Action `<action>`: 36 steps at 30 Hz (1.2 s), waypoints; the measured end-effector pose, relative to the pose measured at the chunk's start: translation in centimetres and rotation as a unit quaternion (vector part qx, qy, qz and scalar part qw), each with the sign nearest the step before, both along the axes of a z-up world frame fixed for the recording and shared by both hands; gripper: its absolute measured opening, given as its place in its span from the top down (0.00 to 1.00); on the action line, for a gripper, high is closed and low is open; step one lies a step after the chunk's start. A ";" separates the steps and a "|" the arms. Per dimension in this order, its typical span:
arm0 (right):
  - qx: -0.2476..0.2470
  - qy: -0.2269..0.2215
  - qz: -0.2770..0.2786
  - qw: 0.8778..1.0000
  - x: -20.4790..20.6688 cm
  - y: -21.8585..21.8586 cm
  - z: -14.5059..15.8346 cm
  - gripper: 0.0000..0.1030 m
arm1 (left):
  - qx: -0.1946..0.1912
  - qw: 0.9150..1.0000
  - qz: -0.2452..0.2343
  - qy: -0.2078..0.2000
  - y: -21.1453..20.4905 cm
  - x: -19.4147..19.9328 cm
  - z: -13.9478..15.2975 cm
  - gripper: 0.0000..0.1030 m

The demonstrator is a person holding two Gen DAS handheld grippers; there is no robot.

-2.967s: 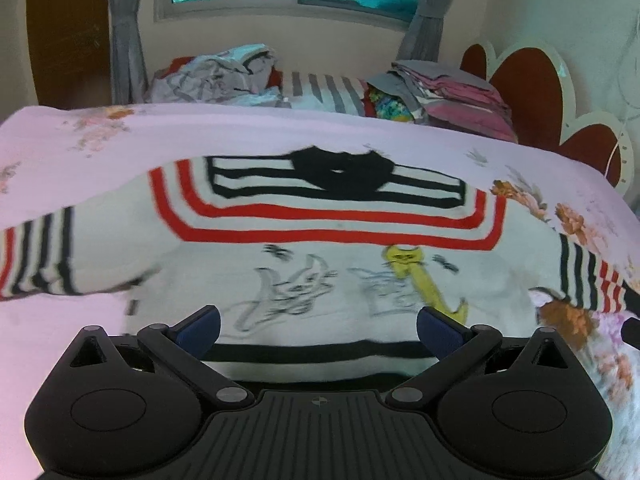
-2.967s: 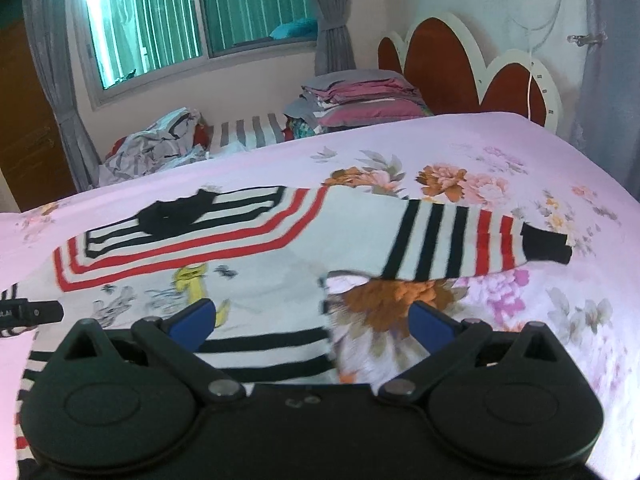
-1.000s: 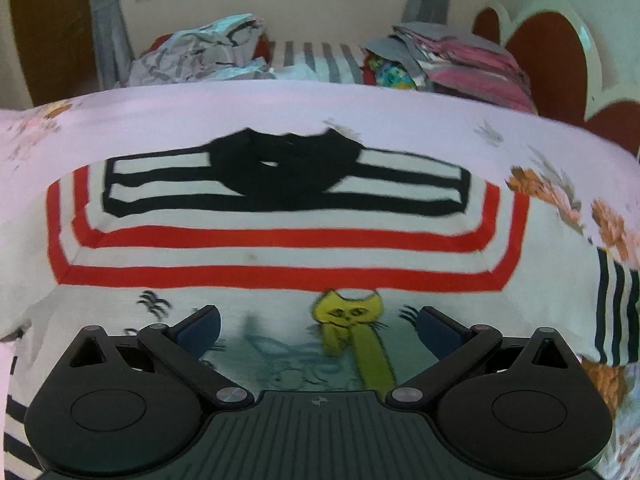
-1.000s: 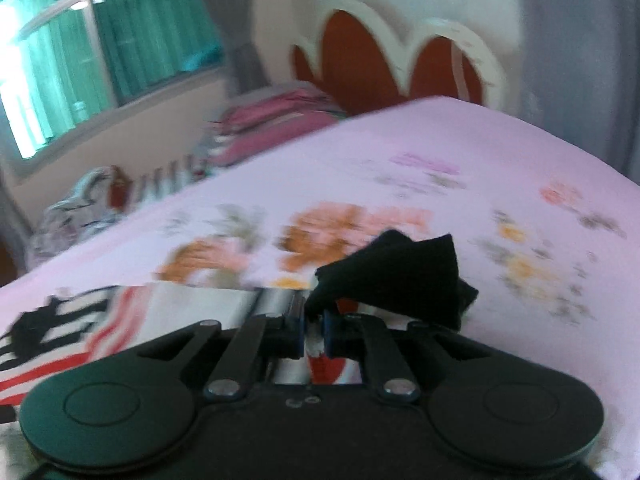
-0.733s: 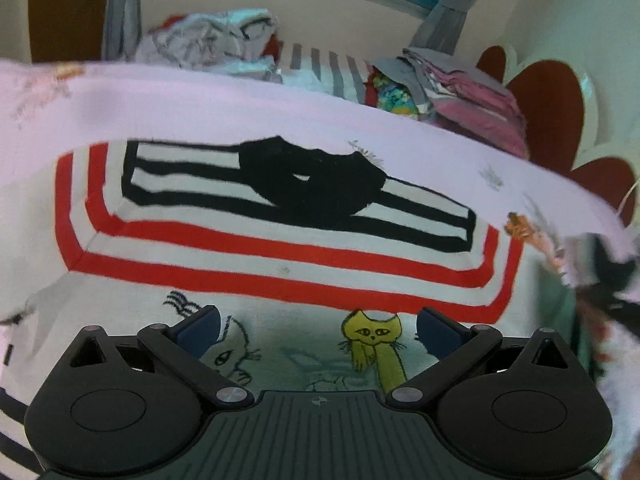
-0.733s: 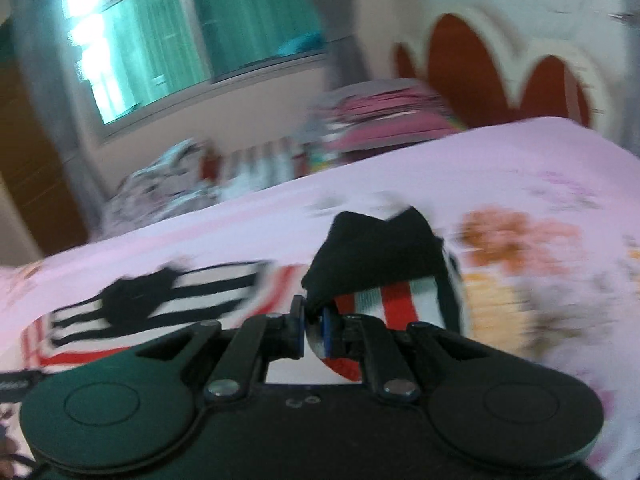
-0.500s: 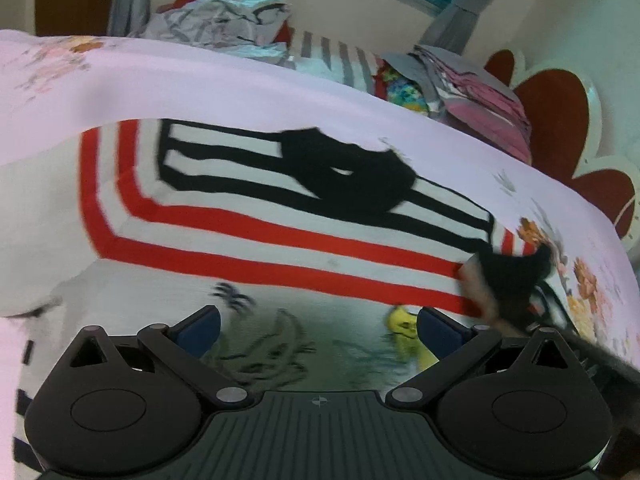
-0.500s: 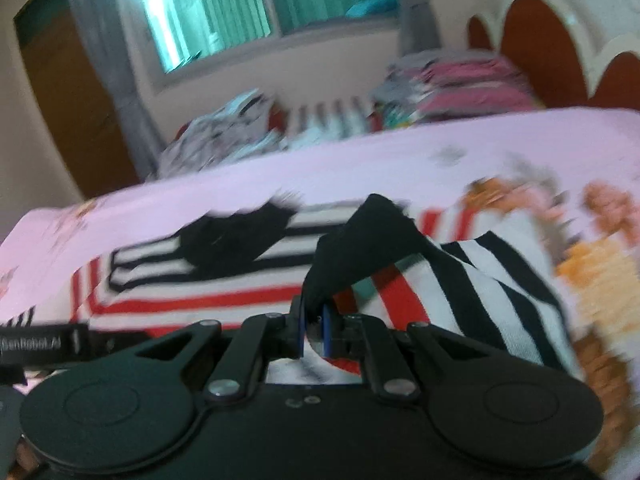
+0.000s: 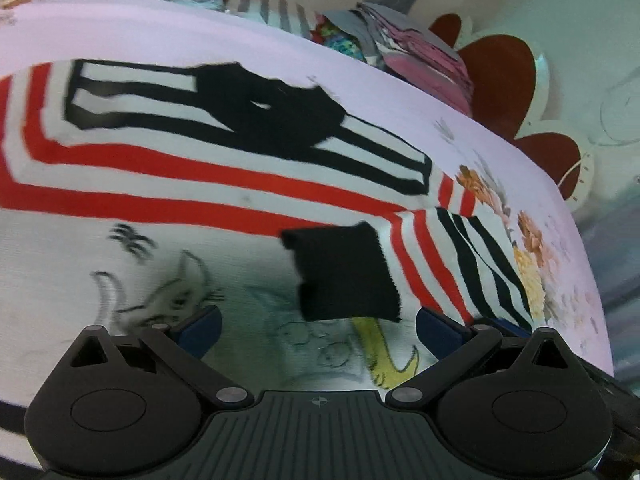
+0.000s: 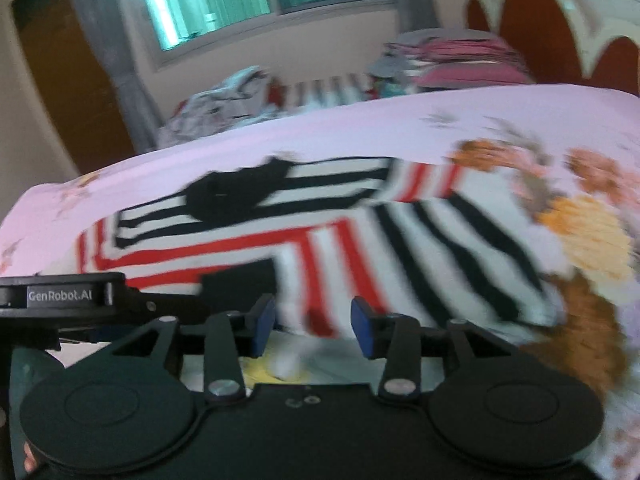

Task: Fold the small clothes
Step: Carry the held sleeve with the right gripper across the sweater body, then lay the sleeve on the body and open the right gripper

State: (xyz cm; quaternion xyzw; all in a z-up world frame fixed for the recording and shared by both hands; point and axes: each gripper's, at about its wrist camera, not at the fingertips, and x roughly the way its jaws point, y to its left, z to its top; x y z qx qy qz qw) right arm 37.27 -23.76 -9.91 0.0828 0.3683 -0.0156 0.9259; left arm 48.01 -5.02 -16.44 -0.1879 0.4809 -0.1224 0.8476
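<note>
Spread on the pink bedsheet (image 9: 248,28), the soft, limp sweater (image 9: 168,184) is best pinched at its black cuff (image 9: 344,272), just released by the opening right gripper (image 10: 313,322); the left gripper (image 9: 318,326) gapes empty.

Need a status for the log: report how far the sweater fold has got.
Done: one sleeve is folded across the sweater, its black cuff lying on the chest. In hand: nothing; the right gripper has just been opening, empty, and the left gripper is open. Left: the rest of the fold.
</note>
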 end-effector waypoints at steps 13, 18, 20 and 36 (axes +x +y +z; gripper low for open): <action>-0.027 0.009 -0.107 0.994 -3.4 -6.8 -1.7 0.52 | -0.008 0.999 -0.008 -0.045 -2.4 1.1 -1.2 0.79; -0.018 0.018 -0.107 0.994 -2.8 -6.9 -2.4 0.48 | -0.035 0.998 -0.005 -0.055 -1.4 1.1 -0.6 0.93; -0.018 0.023 -0.106 0.994 -2.4 -6.7 -2.8 0.45 | -0.047 0.996 -0.001 -0.072 -0.8 1.0 0.6 0.94; -0.002 0.031 -0.077 0.997 1.8 -4.1 -3.8 0.65 | 0.010 0.989 0.101 -0.104 9.7 0.1 1.7 0.95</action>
